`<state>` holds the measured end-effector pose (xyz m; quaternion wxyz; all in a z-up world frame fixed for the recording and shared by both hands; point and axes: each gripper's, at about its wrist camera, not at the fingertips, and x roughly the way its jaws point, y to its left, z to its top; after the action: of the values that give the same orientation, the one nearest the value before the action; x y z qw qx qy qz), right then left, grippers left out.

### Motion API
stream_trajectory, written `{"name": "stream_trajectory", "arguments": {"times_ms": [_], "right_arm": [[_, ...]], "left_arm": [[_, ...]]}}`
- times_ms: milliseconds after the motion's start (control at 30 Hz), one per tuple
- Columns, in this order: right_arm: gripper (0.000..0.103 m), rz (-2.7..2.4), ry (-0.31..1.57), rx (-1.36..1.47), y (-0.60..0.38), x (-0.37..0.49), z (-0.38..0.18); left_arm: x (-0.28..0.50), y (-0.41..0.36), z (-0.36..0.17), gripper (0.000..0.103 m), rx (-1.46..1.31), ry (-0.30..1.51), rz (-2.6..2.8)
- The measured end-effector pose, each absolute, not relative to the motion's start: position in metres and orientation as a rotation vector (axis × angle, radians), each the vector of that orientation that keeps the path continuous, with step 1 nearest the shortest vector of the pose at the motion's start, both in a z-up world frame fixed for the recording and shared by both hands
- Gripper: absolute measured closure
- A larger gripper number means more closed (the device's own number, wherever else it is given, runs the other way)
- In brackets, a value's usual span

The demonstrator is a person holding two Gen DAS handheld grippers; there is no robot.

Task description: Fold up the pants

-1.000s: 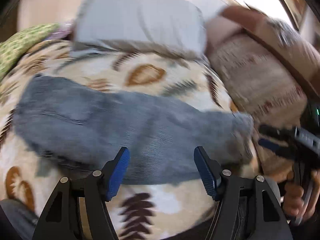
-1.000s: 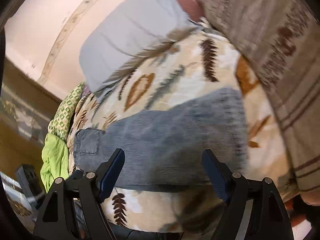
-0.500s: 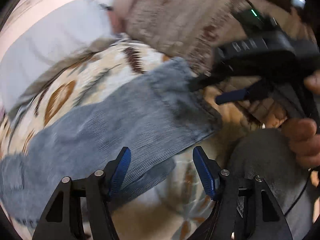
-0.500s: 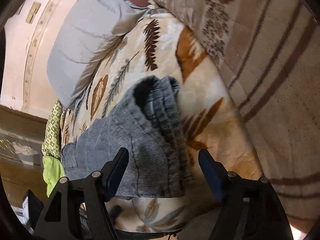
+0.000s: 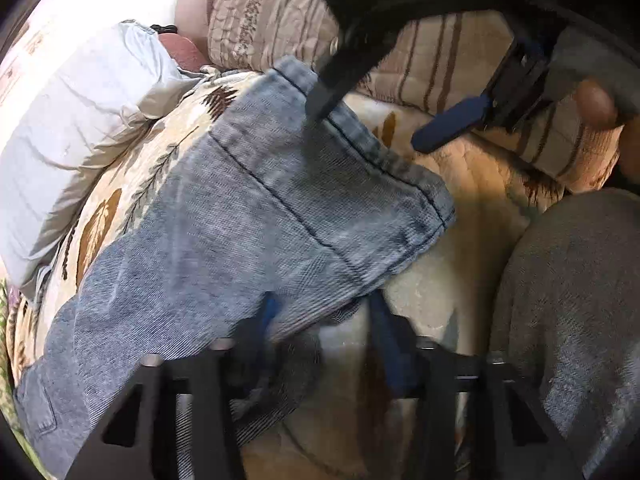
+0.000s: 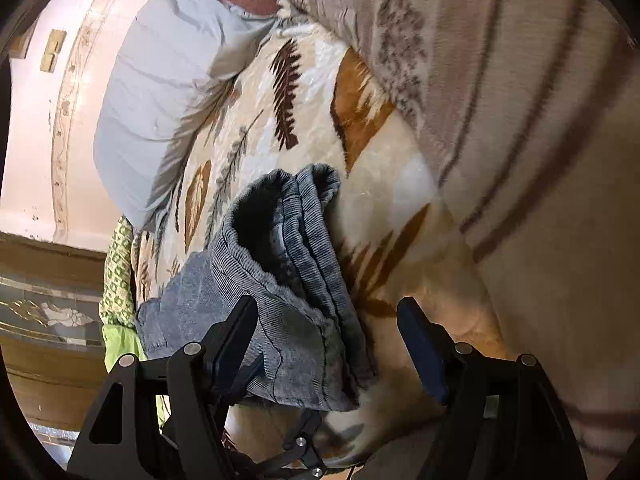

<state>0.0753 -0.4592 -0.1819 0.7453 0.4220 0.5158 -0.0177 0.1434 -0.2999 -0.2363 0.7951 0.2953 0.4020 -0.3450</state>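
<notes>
Leaf-print fleece blanket (image 6: 384,184) is covering the bed, cream with brown and orange leaves. Grey-white pillow (image 6: 160,112) is sitting at the far end against a pink wall (image 6: 36,128), and a beige striped quilt (image 6: 520,128) is bunched along the right side. Green patterned cloth (image 6: 116,264) is hanging at the bed's far-left edge.

Faded blue jeans (image 5: 248,216) are lying lengthwise on the blanket, legs stacked, hem end nearest both cameras. In the right wrist view the leg openings (image 6: 288,216) are gaping toward the lens.

Left tool (image 5: 320,340) is sitting at the near corner of the hem. Its blue pads are apart, with denim draping over the left pad (image 5: 268,316) and the right pad on the bare blanket side. Blur is heavy here, so I cannot tell whether any fabric is actually being pinched.

Right tool (image 6: 328,344) is standing wide open, holding nothing. The hem is lying between its fingers, closer to the left finger (image 6: 236,332). From the left wrist view the same tool (image 5: 380,120) is coming in from the top right, one fingertip (image 5: 320,100) touching the far hem edge, the other over the blanket. A hand (image 5: 596,100) is gripping its handle.

Grey fabric (image 5: 568,320), likely the person's clothing, is filling the lower right of the left wrist view.
</notes>
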Motion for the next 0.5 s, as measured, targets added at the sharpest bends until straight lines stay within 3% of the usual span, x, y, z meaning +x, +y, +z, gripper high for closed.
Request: {"name": "stream_trajectory", "arguments": {"times_ms": [33, 233, 333, 400, 500], "right_arm": [[0.029, -0.031, 1.143, 0.922, -0.458, 0.08, -0.184], [0.029, -0.035, 1.205, 0.922, -0.451, 0.102, -0.195], [0.052, -0.089, 1.24, 0.848, -0.444, 0.111, -0.194], [0.079, -0.096, 1.238, 0.833, -0.441, 0.113, -0.193], [0.087, -0.088, 1.203, 0.851, -0.44, 0.109, -0.189]], "left_arm": [[0.148, -0.296, -0.235, 0.085, 0.604, 0.871, -0.73], [0.172, -0.272, -0.226, 0.093, 0.367, 0.993, -0.756], [0.179, -0.268, -0.227, 0.094, 0.306, 1.024, -0.763], [0.179, -0.268, -0.226, 0.094, 0.303, 1.015, -0.763], [0.178, -0.266, -0.221, 0.093, 0.313, 1.007, -0.761]]}}
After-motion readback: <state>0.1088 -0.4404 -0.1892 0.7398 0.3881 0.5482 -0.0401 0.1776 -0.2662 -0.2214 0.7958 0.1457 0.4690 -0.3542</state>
